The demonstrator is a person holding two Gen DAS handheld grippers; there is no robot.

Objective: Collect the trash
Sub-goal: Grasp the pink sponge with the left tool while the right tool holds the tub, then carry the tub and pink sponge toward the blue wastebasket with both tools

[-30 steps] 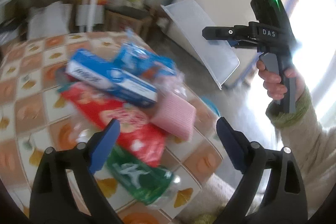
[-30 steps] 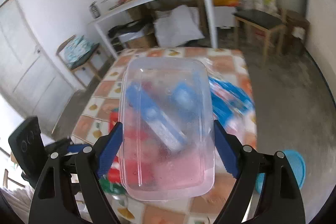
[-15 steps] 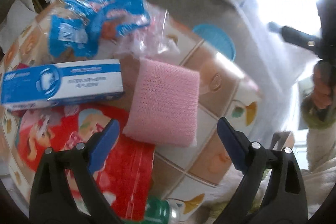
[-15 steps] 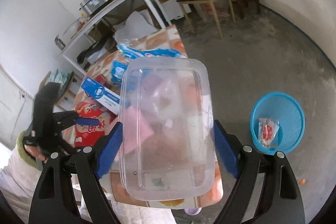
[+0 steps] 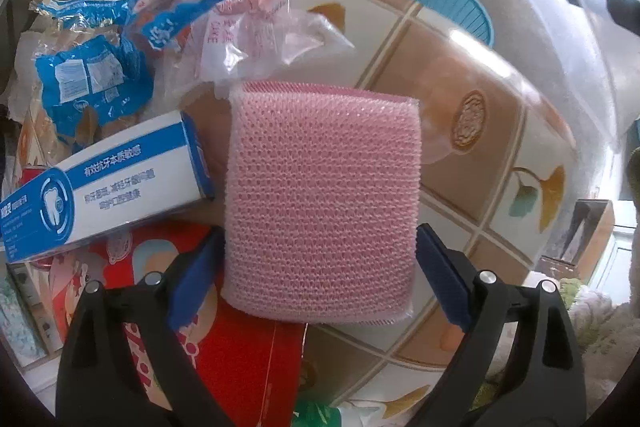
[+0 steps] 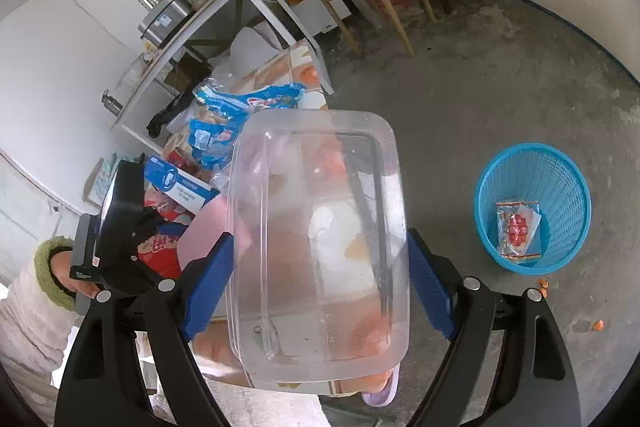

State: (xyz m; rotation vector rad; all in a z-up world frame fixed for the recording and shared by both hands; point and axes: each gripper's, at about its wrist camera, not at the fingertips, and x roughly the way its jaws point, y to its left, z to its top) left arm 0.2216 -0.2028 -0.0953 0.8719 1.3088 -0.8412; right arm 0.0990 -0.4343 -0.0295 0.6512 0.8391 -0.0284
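Lowered and turned since a second ago, the left claw (image 5: 318, 267) now looks straight down on a pink square mesh scouring sponge (image 5: 320, 203), which earlier lay well ahead of it among the litter. Its blue pads (image 5: 196, 279) stand wide, one at each lower side edge of the sponge; whether they press it cannot be told. The sponge lies on the tiled-pattern table (image 5: 480, 131), its near left corner over a red printed snack bag (image 5: 248, 367). Just left of it, touching or nearly so, is a blue-and-white toothpaste box (image 5: 100, 187); beyond are crumpled blue plastic wrappers (image 5: 92, 83) and a clear plastic bag with pink print (image 5: 260, 15).

To the right of the sponge the tabletop is bare up to its edge, where a clear plastic tub (image 5: 580, 39) shows.

In the right wrist view, the right claw (image 6: 318, 283) grips that clear rectangular plastic tub (image 6: 320, 247) across its width, pads wide apart and flush against both long walls. The tub hangs over the table's near right edge, and the other claw (image 6: 120, 227) and a cream sleeve with green cuff (image 6: 44, 267) show at its left. Well to the right on the open concrete floor (image 6: 500, 87) stands a round blue plastic basket (image 6: 532, 207) holding one red-and-clear wrapper (image 6: 518, 231).
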